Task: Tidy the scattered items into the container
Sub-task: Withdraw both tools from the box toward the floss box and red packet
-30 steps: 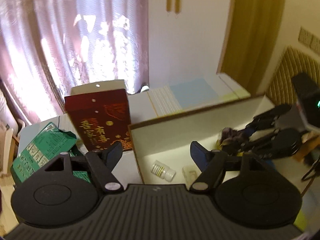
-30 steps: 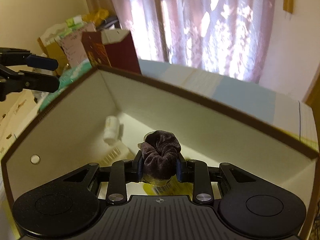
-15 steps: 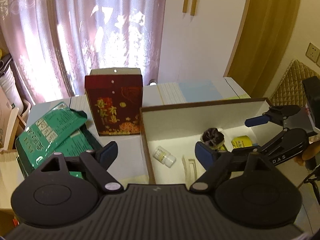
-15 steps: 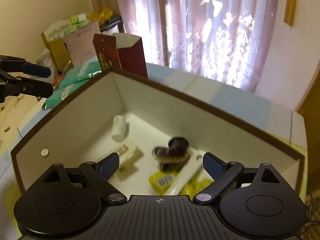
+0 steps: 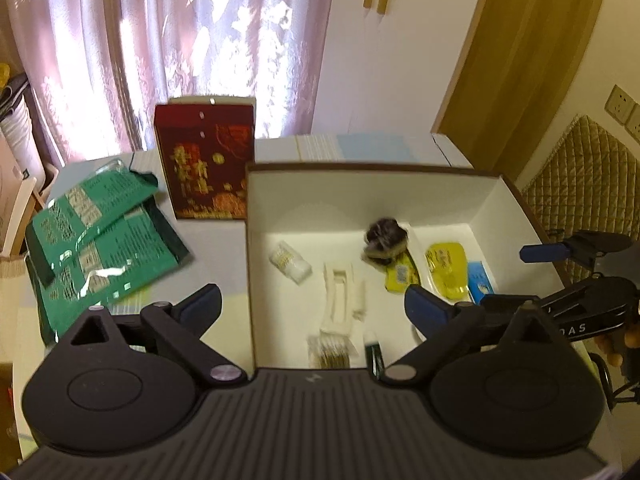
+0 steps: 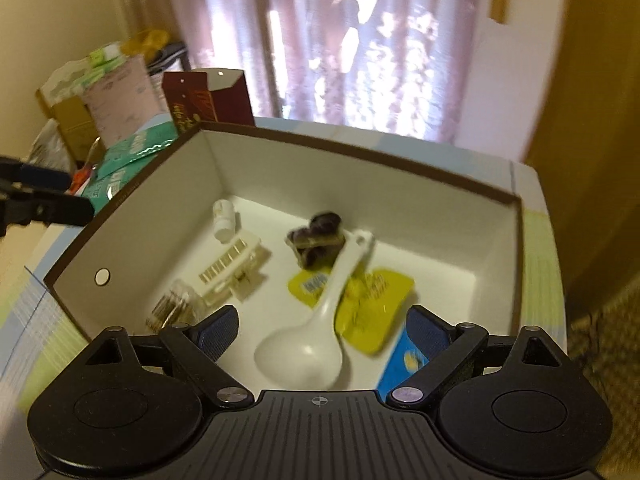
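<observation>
Right wrist view: white-lined box (image 6: 496, 240) with a dark brown rim, standing open on the counter (image 6: 540, 240), filling most of the picture. Inside, a white ladle (image 6: 320, 320), long axis running from near to far, bowl toward the camera and handle tip pointing away at the far wall, leaning slightly right. At that handle tip, a dark velvet scrunchie (image 6: 318, 236), lying on the box floor roughly mid-box, blurred. Under the ladle, yellow packets (image 6: 376, 304); by the near right corner, a blue packet (image 6: 404, 364). To the left, a white plastic holder (image 6: 236, 268) and, beyond it, a small white bottle (image 6: 223, 220) lying on its side, cap toward the camera. Right gripper (image 6: 320, 330) above the near edge of the box, jaws spread wide, nothing between them.

Left wrist view: same box seen from its left side, dark red carton (image 5: 206, 164) upright just beyond its far left corner, green foil bags (image 5: 100, 248) flat on the counter further left. Left gripper (image 5: 312, 308) likewise spread and empty, straddling the box's left wall.
</observation>
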`<control>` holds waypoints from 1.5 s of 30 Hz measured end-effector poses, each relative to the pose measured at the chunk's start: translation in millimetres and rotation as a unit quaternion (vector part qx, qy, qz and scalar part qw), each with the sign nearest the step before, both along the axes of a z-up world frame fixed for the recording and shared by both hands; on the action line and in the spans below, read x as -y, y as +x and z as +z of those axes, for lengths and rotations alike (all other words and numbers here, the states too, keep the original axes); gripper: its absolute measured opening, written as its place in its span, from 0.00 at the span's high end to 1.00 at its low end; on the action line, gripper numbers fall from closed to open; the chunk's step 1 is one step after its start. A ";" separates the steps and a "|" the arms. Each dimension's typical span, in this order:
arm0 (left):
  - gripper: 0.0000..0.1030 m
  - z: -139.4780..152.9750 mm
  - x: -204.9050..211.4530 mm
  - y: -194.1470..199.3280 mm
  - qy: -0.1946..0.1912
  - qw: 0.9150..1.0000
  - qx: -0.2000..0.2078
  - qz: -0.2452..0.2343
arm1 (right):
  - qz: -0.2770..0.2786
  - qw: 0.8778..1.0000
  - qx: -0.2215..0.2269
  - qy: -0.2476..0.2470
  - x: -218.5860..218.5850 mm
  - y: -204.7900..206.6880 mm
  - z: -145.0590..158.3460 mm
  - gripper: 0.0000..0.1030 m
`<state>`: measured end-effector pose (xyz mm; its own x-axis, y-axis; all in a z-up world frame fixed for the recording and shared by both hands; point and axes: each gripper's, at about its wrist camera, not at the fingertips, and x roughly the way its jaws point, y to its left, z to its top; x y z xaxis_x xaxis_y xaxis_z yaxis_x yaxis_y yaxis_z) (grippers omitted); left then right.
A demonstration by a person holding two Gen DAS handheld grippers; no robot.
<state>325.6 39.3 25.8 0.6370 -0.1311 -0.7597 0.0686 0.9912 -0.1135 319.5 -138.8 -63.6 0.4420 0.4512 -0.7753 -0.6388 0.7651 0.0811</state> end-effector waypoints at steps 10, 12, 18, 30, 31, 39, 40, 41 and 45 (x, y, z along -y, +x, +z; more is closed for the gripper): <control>0.05 5.6 16.5 -42.2 -0.005 1.000 -0.022 0.013 | -0.064 0.998 0.010 0.004 19.2 -48.8 16.8 0.07; 0.05 7.2 20.2 -50.4 0.000 1.000 -0.023 0.015 | -0.070 0.997 0.016 0.004 22.0 -59.4 20.1 0.07; 0.01 11.5 32.0 -76.5 0.022 0.999 -0.020 0.012 | -0.083 0.996 0.019 0.013 31.2 -83.9 27.0 0.07; 0.01 24.6 55.8 -127.8 0.071 0.997 0.010 -0.016 | -0.098 0.995 0.032 0.013 42.9 -133.6 36.4 0.07; 0.01 25.1 57.7 -131.5 0.073 0.997 0.011 -0.018 | -0.099 0.995 0.032 0.013 44.1 -137.2 36.4 0.07; 0.01 18.9 65.6 -154.6 0.072 0.997 -0.004 -0.023 | -0.119 0.993 0.006 0.015 56.3 -159.9 28.7 0.07; 0.01 16.7 65.7 -156.7 0.072 0.997 -0.008 -0.022 | -0.122 0.992 0.003 0.018 57.9 -161.9 27.0 0.07; 0.01 14.6 66.0 -158.7 0.073 0.997 -0.010 -0.021 | -0.126 0.992 -0.001 0.023 60.0 -164.1 25.4 0.07; 0.01 8.1 66.3 -166.7 0.081 0.996 -0.013 -0.022 | -0.132 0.989 -0.030 0.058 67.9 -168.9 19.3 0.07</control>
<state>158.9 -27.0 33.9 0.6127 -0.0322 -0.7897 0.1118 0.9926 0.0463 150.6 -206.7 -44.2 0.5109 0.4138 -0.7535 -0.4096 0.8878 0.2099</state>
